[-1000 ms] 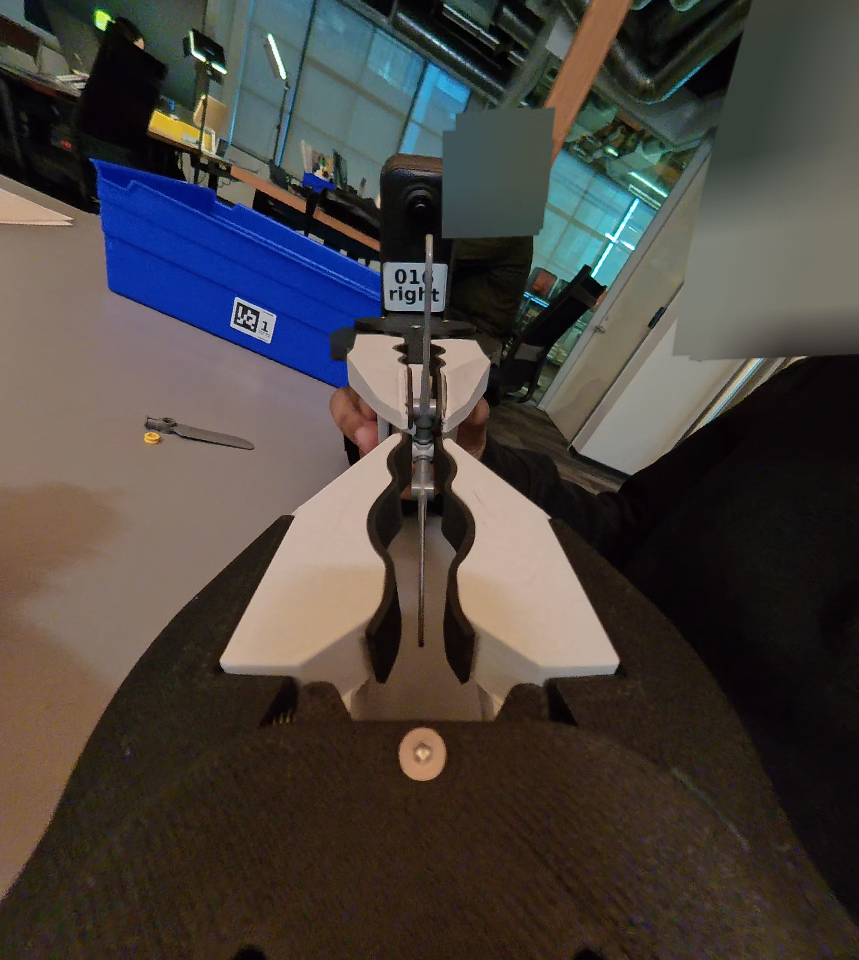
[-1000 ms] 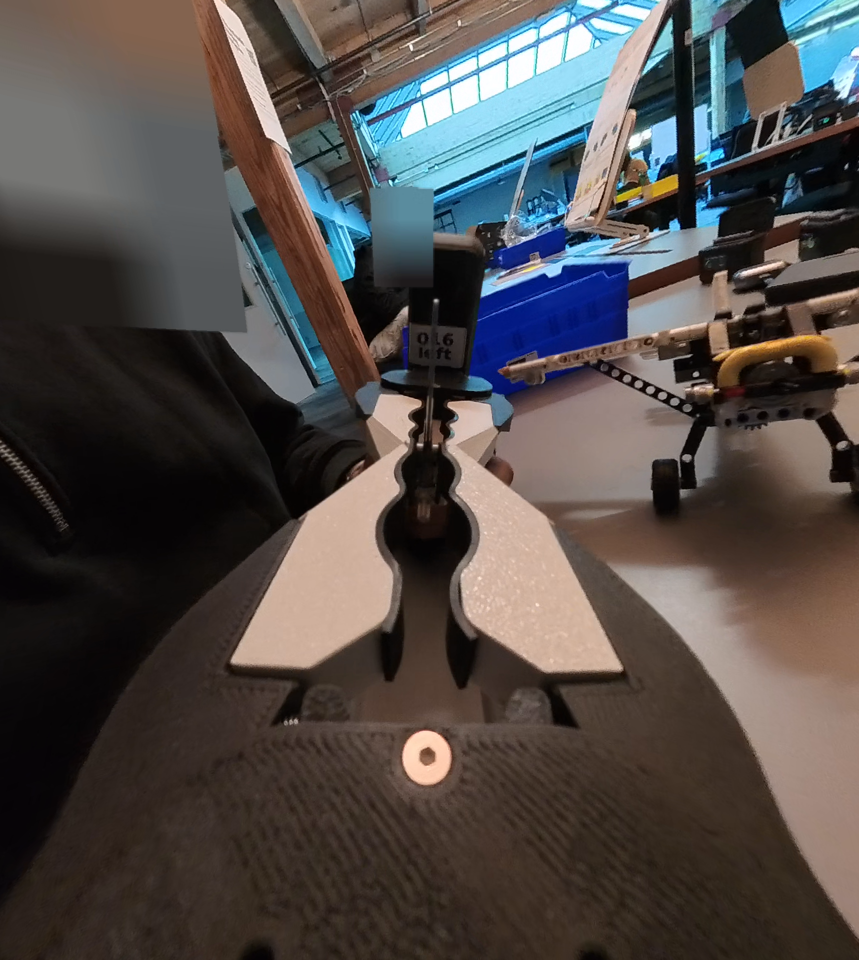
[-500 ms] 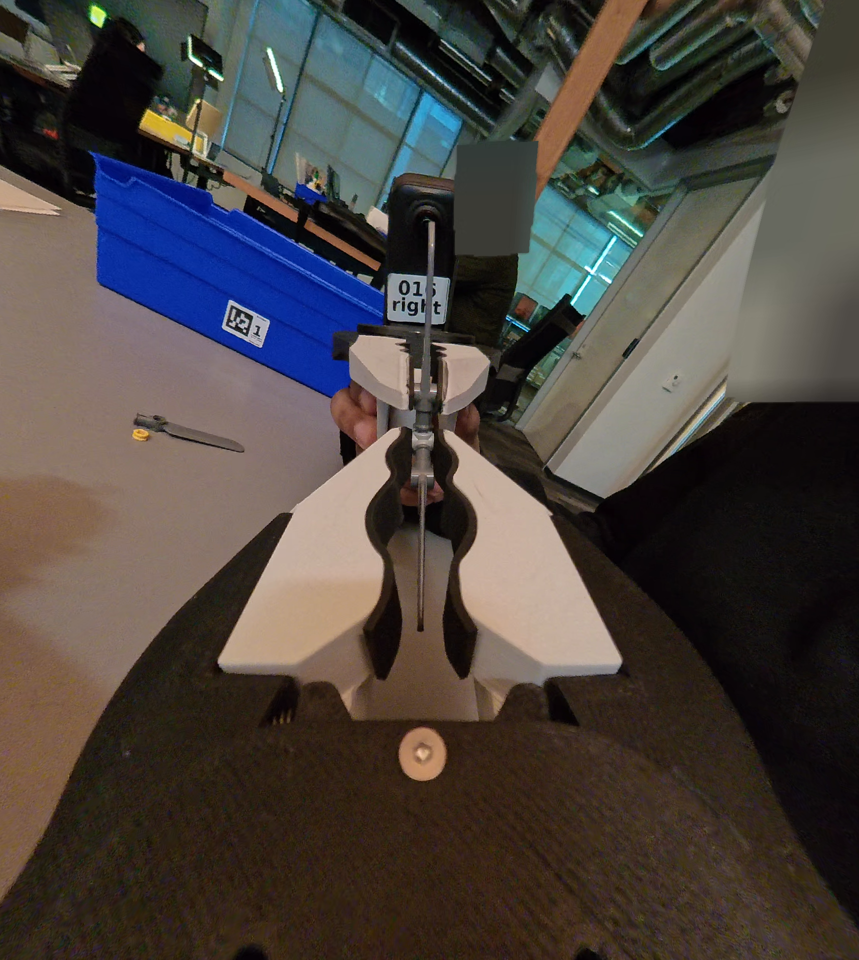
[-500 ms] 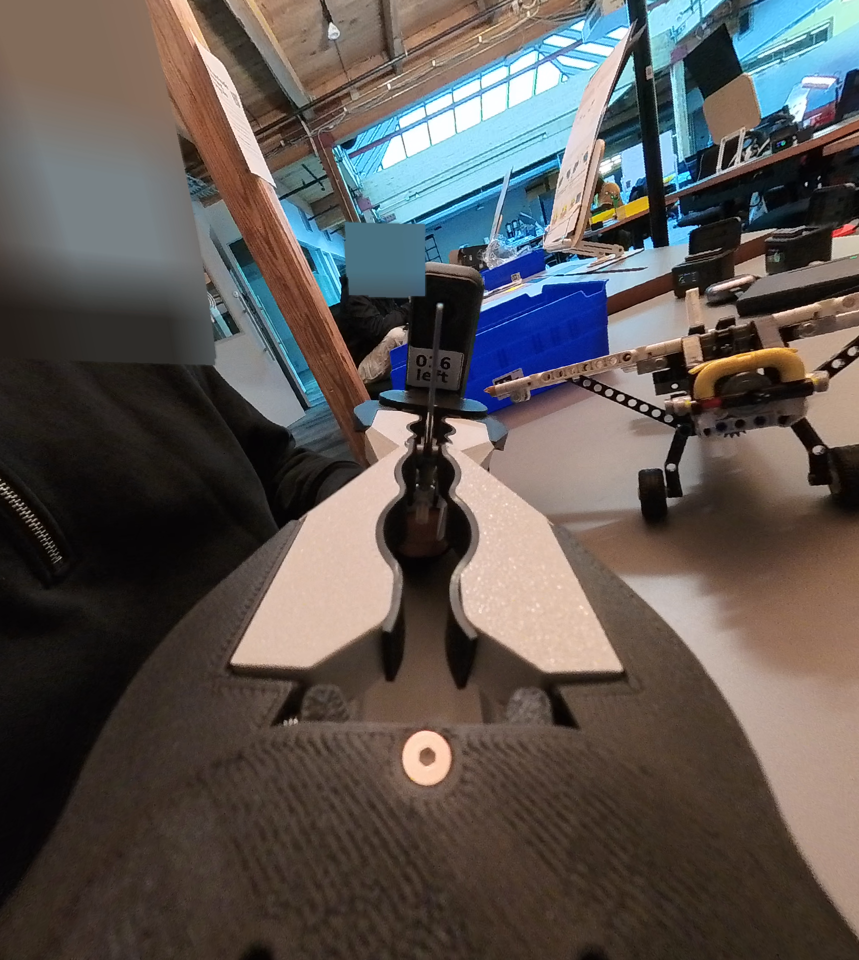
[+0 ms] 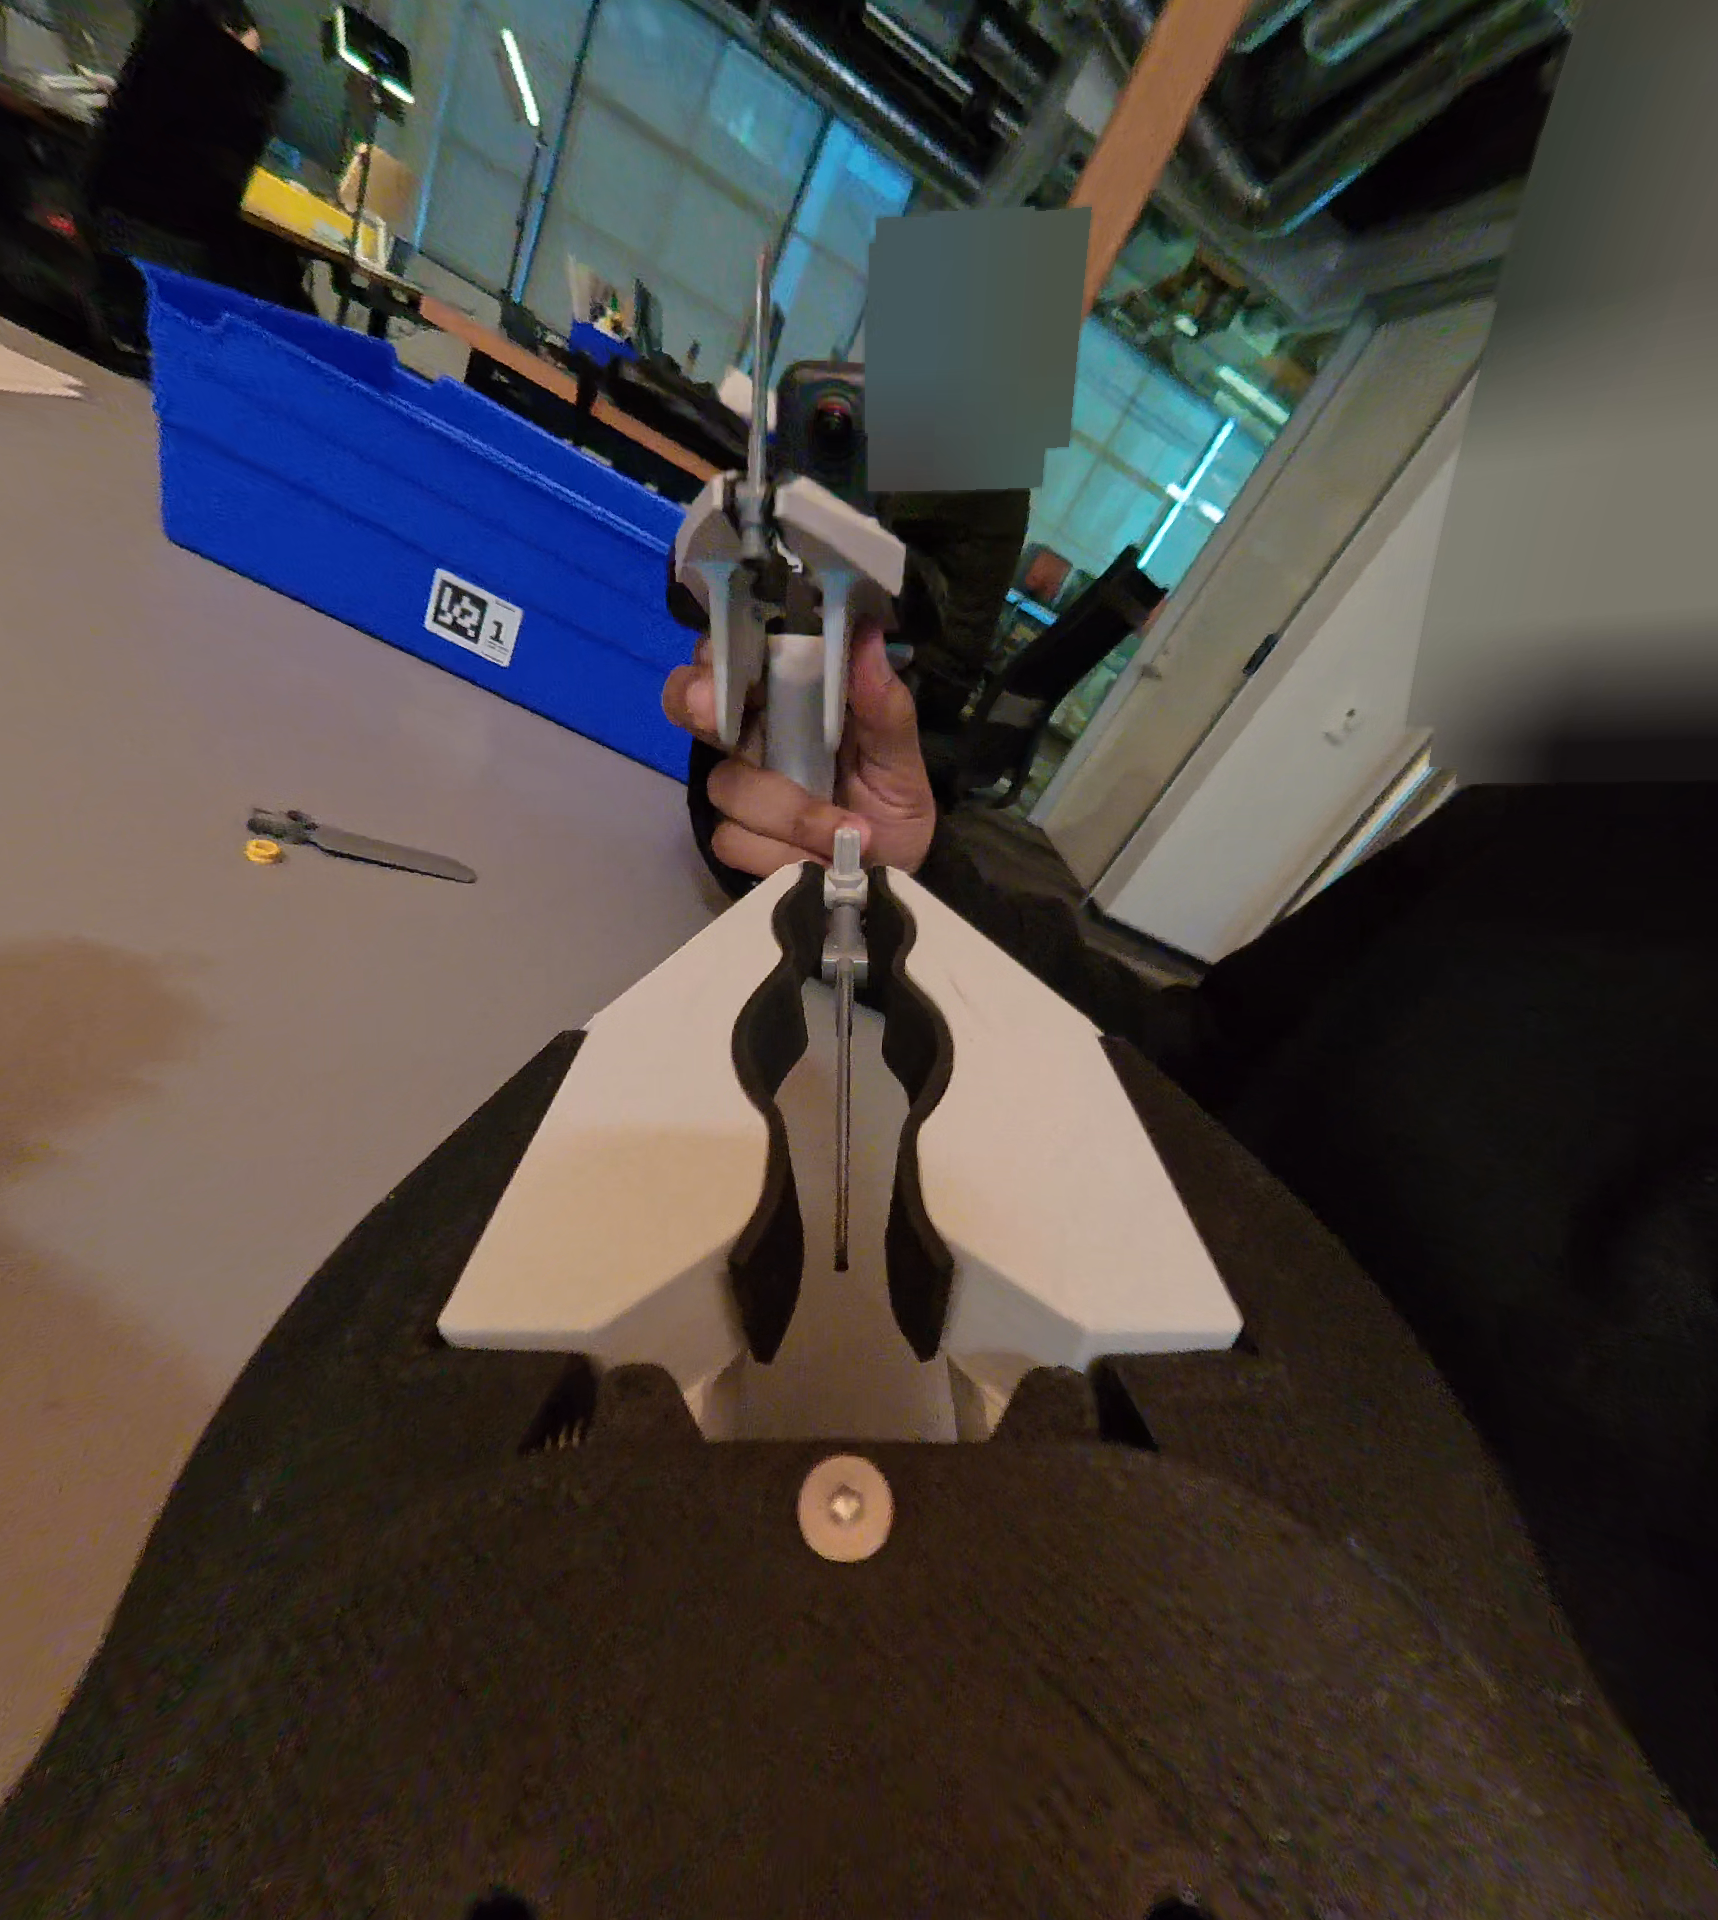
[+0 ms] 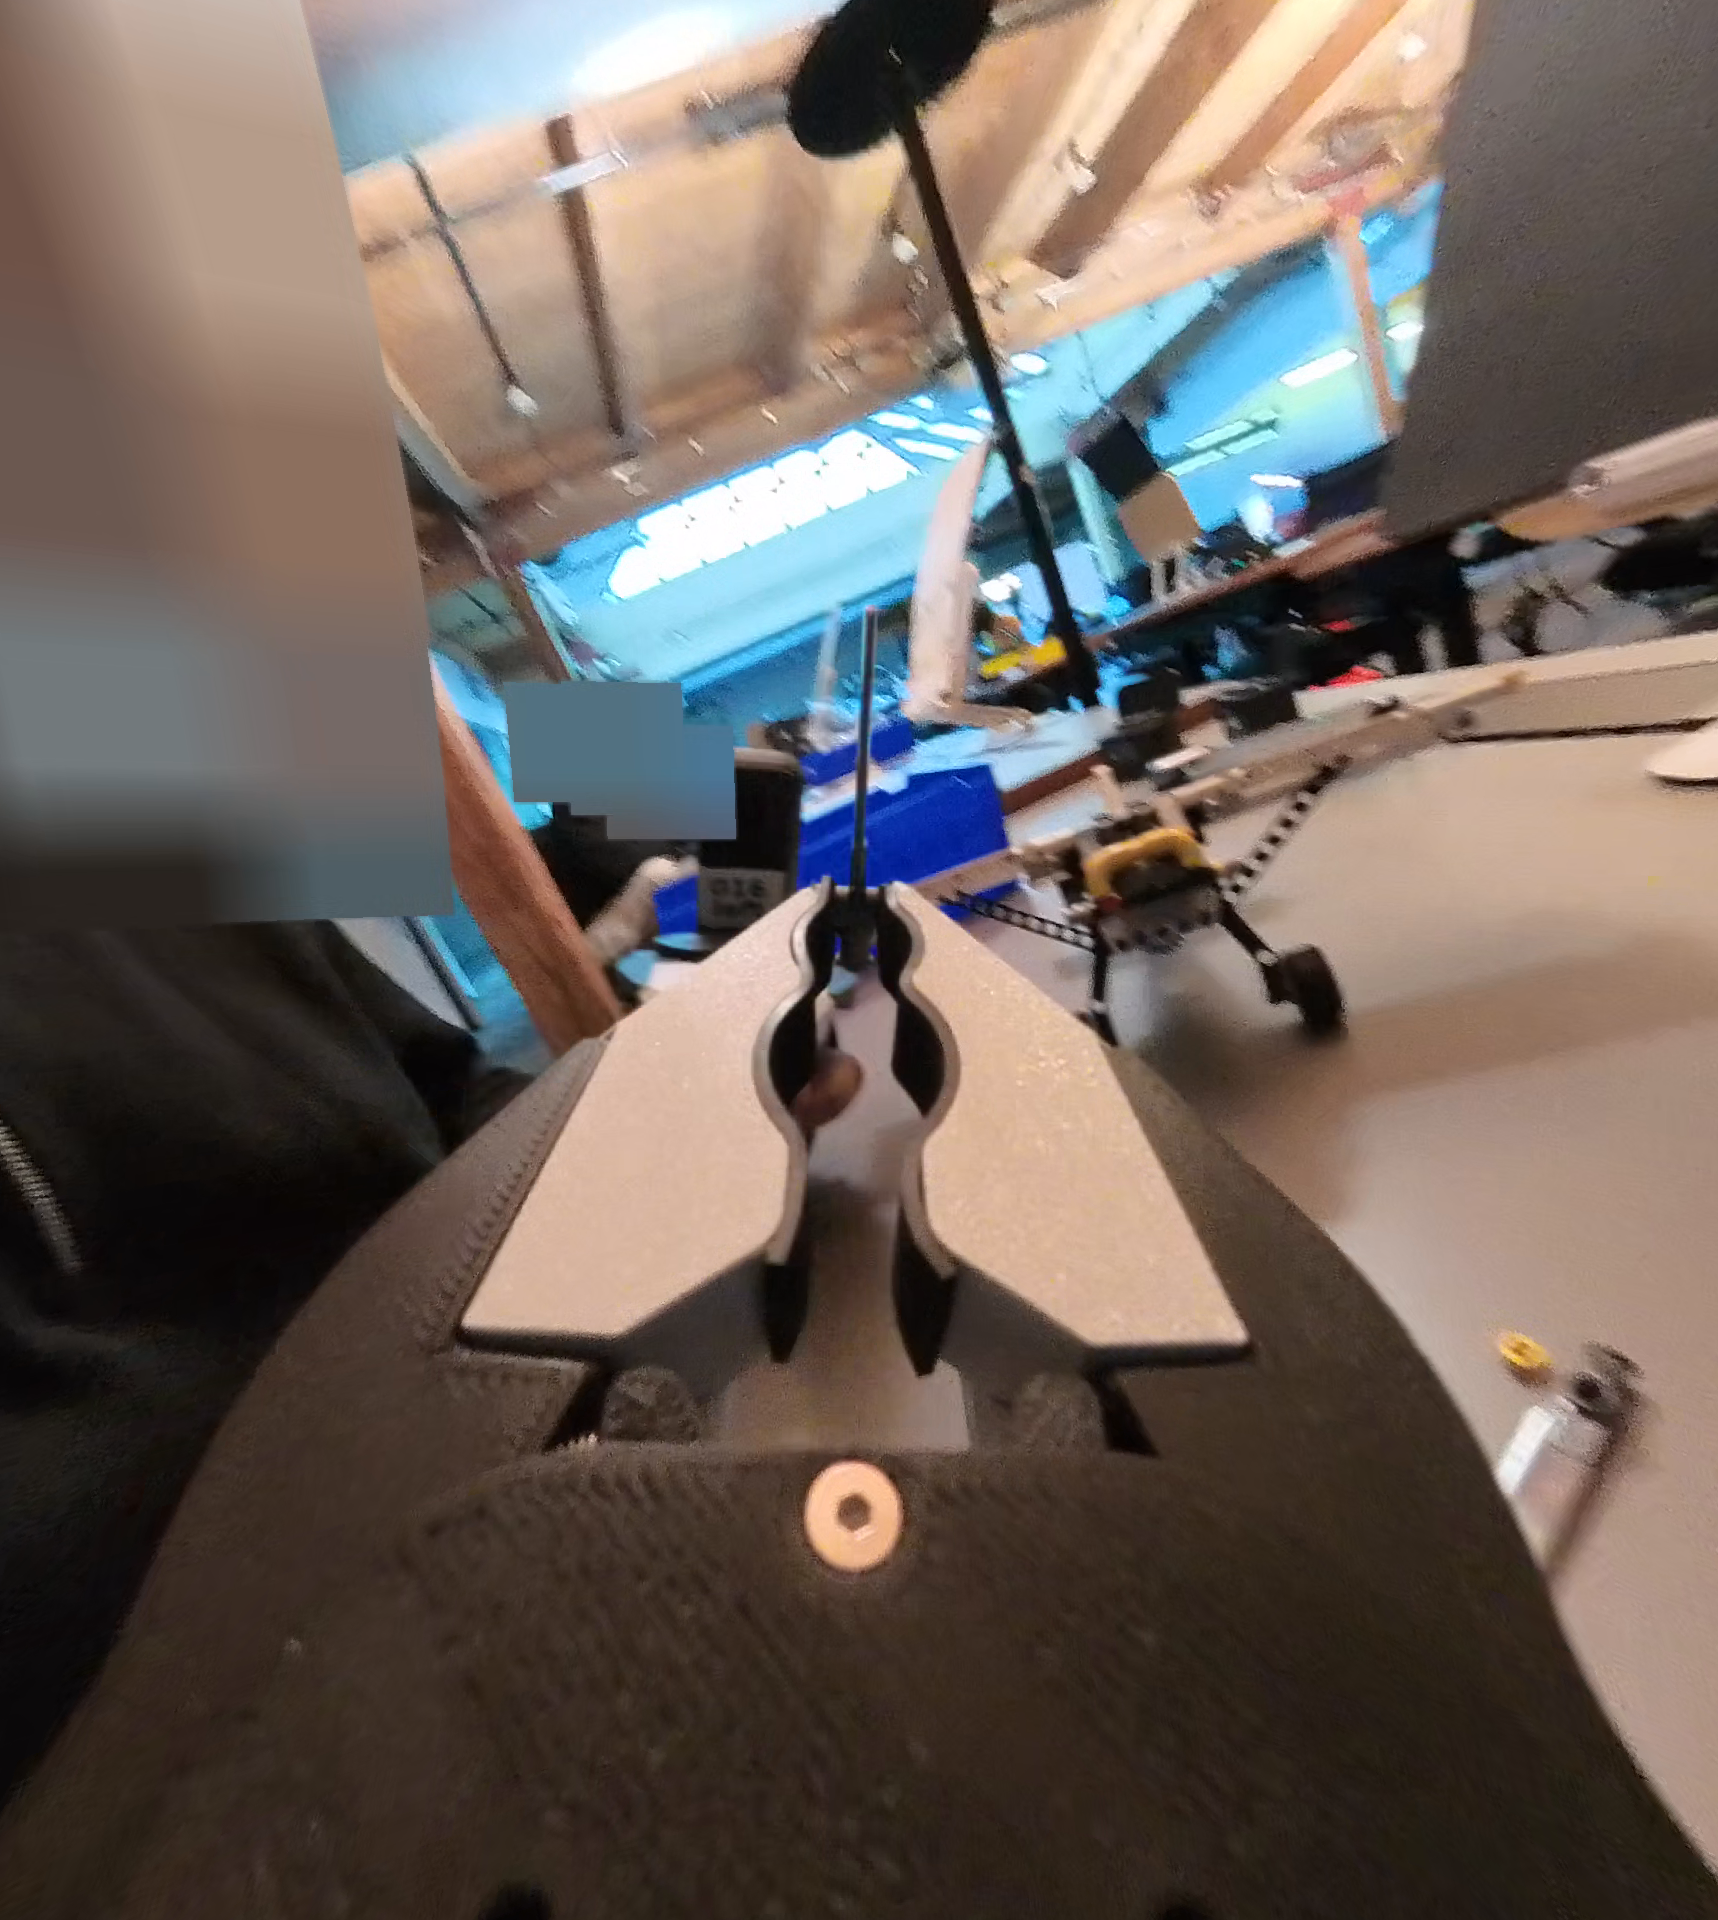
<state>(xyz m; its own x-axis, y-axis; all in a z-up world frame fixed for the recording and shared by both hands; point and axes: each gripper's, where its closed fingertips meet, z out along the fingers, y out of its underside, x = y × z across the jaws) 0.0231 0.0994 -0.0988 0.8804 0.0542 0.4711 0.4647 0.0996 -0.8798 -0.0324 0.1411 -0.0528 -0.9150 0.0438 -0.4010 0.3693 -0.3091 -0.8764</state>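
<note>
My left gripper is shut on a thin grey blade. The blade runs back between the fingers, and a grey pin connector on its front end pokes past the tips. My right gripper is shut on a second thin dark blade that sticks up and forward from its tips. In the left wrist view the right gripper is held in a hand a short way beyond my left tips. It is tilted upward with its blade standing up. The two blades do not touch.
A blue bin stands at the back of the grey table; it also shows in the right wrist view. A spare blade and a yellow ring lie on the table. A wheeled brick model stands right of the right gripper. There is about 9 cm between the tips of the two grippers.
The two grippers were tip to tip with their blade pieces meeting. They have now parted: the right gripper drew back and tilted upward. Each still grips its own blade.
</note>
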